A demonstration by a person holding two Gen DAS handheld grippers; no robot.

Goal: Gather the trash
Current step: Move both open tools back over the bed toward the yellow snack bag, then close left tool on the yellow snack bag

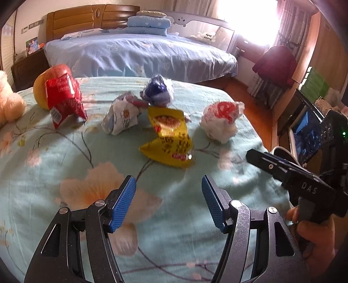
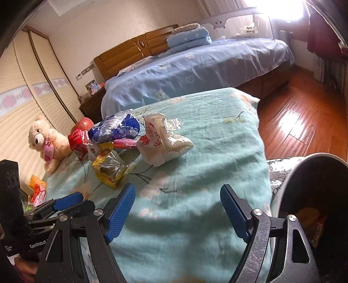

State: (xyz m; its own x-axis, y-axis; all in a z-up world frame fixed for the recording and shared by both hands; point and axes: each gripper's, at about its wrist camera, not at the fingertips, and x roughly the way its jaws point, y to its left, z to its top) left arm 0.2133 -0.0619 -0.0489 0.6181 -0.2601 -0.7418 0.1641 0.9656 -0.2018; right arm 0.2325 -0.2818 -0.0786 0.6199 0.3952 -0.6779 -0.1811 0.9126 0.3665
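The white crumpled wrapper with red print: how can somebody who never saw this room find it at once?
Look at the green floral bedcover with its cluster of snack wrappers. The white crumpled wrapper lies alone at the right end, nearest the wooden floor. Its neighbours are the yellow packet and blue foil bag; only it is white with red print.

Blown-out window (image 1: 245, 19) glare, fisheye bending, slight motion blur.

Floral teal bedspread (image 1: 65, 152), crumpled wrappers (image 1: 167, 135), apple (image 1: 43, 87), teddy bear (image 2: 47, 139)

Bare bedspread (image 1: 65, 156) before the yellow wrapper (image 1: 169, 141)
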